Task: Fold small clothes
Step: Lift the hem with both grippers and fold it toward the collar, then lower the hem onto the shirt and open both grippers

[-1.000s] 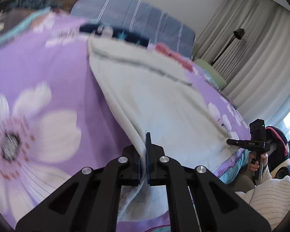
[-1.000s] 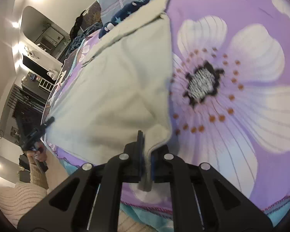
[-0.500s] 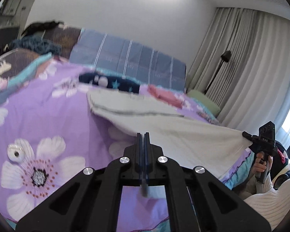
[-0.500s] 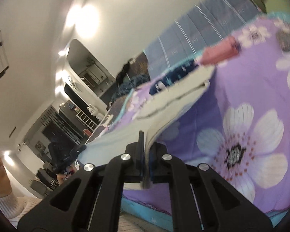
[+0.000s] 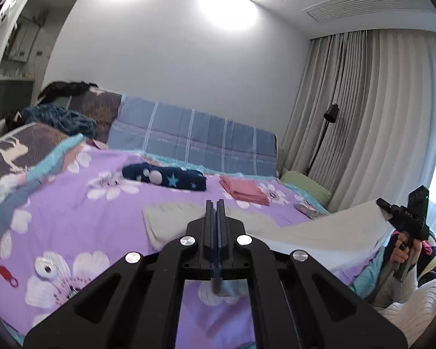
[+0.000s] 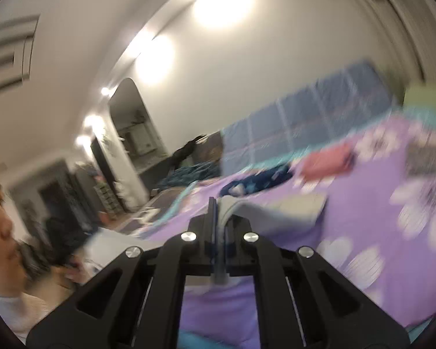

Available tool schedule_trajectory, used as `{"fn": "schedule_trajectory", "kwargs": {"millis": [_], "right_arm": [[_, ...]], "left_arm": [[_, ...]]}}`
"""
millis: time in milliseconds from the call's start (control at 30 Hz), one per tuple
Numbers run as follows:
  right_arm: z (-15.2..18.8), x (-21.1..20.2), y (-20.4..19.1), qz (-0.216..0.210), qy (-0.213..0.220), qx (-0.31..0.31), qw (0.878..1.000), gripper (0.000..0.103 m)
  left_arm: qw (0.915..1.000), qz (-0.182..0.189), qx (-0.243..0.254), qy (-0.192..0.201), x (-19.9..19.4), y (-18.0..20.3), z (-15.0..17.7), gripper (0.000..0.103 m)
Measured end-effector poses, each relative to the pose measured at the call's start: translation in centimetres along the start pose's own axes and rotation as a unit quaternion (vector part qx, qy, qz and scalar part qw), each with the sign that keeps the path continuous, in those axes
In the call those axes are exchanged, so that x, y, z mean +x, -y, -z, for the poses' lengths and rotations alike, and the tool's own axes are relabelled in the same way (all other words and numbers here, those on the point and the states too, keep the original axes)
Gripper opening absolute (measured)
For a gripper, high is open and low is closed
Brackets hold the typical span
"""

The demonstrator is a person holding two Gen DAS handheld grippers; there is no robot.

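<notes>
A pale grey-white garment [image 5: 319,240] is stretched above the purple flowered bedspread [image 5: 72,212]. My left gripper [image 5: 215,203] is shut on one near corner of it; a bit of cloth hangs under the jaws. My right gripper [image 6: 216,203] is shut on the other near corner, and it shows at the far right of the left wrist view [image 5: 404,218]. The garment's far end [image 5: 165,221] still rests on the bed. The right wrist view is blurred; the garment [image 6: 276,212] shows there too.
A folded navy star-print piece [image 5: 165,176] and a folded pink piece [image 5: 242,190] lie farther back on the bed. Blue plaid pillows [image 5: 194,139] stand against the wall. A floor lamp [image 5: 330,115] and curtains [image 5: 378,122] are at the right.
Both grippers have lifted and tilted up with the garment's near edge. The cloth rose off the bed and now hangs taut between them, with the room's walls coming into view.
</notes>
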State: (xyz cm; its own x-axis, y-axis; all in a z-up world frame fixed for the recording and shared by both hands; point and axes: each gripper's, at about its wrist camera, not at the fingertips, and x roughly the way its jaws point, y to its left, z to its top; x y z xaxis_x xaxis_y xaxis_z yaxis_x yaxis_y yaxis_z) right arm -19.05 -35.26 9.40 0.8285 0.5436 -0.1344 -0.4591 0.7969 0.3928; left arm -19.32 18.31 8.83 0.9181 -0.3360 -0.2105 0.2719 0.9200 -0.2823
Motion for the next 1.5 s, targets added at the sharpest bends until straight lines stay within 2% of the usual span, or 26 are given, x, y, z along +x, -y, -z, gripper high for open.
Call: {"fn": "schedule_trajectory", "kwargs": {"millis": [167, 300, 433, 533, 700, 833, 967, 1033, 1133, 1200, 1300, 1400, 1500], "right_arm": [[1.7, 7.4, 5.3, 0.036, -0.079, 0.086, 0.992, 0.004], [3.6, 11.0, 8.5, 0.051, -0.113, 0.138, 0.983, 0.004], [3.7, 13.1, 10.0, 0.054, -0.119, 0.151, 0.980, 0.004], [3.0, 14.8, 10.7, 0.056, -0.117, 0.146, 0.981, 0.004], [1.4, 19.9, 13.5, 0.065, -0.125, 0.152, 0.978, 0.004], [0.3, 24.6, 16.0, 0.073, -0.135, 0.154, 0.976, 0.004], [0.4, 30.4, 19.4, 0.098, -0.160, 0.164, 0.968, 0.004], [1.6, 33.6, 21.5, 0.124, -0.186, 0.173, 0.959, 0.004], [4.0, 36.9, 23.8, 0.151, -0.225, 0.188, 0.944, 0.004], [5.3, 38.0, 24.7, 0.161, -0.240, 0.191, 0.938, 0.004], [6.1, 38.2, 25.1, 0.155, -0.244, 0.191, 0.938, 0.004], [5.8, 37.6, 25.0, 0.146, -0.244, 0.191, 0.940, 0.007], [5.3, 36.9, 24.1, 0.147, -0.246, 0.171, 0.943, 0.019]], "left_arm": [[0.9978, -0.021, -0.039, -0.048, 5.5, -2.6, 0.6, 0.001], [0.9931, -0.031, -0.077, -0.083, 9.7, -4.8, 1.6, 0.001], [0.9901, -0.038, -0.095, -0.096, 12.4, -6.3, 1.3, 0.001], [0.9899, -0.045, -0.085, -0.103, 14.4, -6.5, 0.5, 0.001], [0.9893, -0.065, -0.062, -0.115, 18.5, -6.7, -1.0, 0.001], [0.9873, -0.074, -0.053, -0.130, 23.2, -7.8, -2.3, 0.001], [0.9810, -0.091, -0.057, -0.161, 29.4, -10.2, -2.1, 0.001], [0.9765, -0.099, -0.062, -0.181, 32.9, -11.9, -1.1, 0.001], [0.9649, -0.115, -0.085, -0.220, 37.7, -14.4, 1.8, 0.001], [0.9576, -0.128, -0.093, -0.241, 39.7, -15.5, 3.6, 0.001], [0.9518, -0.136, -0.107, -0.253, 40.7, -16.8, 5.2, 0.001], [0.9545, -0.122, -0.119, -0.245, 40.3, -17.2, 5.3, 0.001], [0.9572, -0.101, -0.126, -0.240, 39.5, -16.9, 5.1, 0.001]]}}
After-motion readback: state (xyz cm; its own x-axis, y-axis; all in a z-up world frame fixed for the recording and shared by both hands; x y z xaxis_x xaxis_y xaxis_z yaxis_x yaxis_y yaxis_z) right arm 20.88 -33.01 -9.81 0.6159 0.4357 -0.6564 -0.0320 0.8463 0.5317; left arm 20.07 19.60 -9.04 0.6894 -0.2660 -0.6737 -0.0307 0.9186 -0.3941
